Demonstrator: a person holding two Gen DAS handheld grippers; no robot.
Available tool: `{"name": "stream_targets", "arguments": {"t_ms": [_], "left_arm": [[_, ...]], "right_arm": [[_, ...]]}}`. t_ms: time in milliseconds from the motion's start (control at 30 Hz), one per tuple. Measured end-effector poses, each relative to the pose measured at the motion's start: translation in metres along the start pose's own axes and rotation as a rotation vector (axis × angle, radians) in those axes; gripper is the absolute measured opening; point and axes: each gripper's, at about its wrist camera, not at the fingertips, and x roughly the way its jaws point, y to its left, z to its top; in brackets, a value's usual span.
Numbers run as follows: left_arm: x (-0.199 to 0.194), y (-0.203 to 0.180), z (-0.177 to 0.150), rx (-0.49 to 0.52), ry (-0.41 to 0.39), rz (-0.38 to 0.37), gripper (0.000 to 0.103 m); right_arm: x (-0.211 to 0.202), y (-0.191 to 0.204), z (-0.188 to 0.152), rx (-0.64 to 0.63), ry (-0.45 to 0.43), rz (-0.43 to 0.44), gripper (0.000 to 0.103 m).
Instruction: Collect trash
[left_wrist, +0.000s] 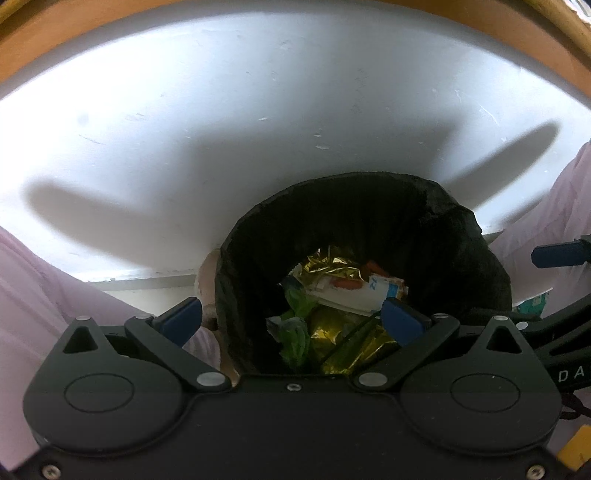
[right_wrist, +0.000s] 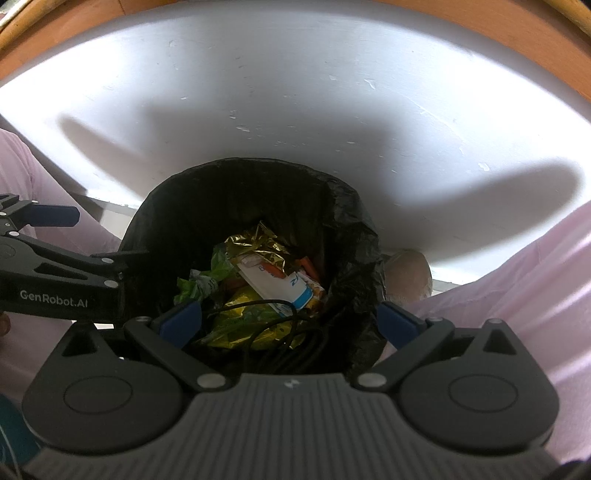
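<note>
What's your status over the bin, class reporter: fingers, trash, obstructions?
Left gripper open, empty. Right gripper open, empty. Black-lined bin below, wrappers and white carton inside. Nothing blocking.

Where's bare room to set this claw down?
The white tabletop beyond the black-lined bin is bare to its wooden edge. The bin itself is crowded with wrappers, and pink sleeves flank both sides.
</note>
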Motion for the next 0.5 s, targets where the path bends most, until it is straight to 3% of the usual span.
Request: {"name": "stream_targets", "arguments": {"t_ms": [500], "left_arm": [[0.0014, -0.0023, -0.0002, 0.013, 0.004, 0.001, 0.103]], "right_arm": [[-0.0002, -0.0004, 0.0002, 0.001, 0.001, 0.001, 0.103]]}}
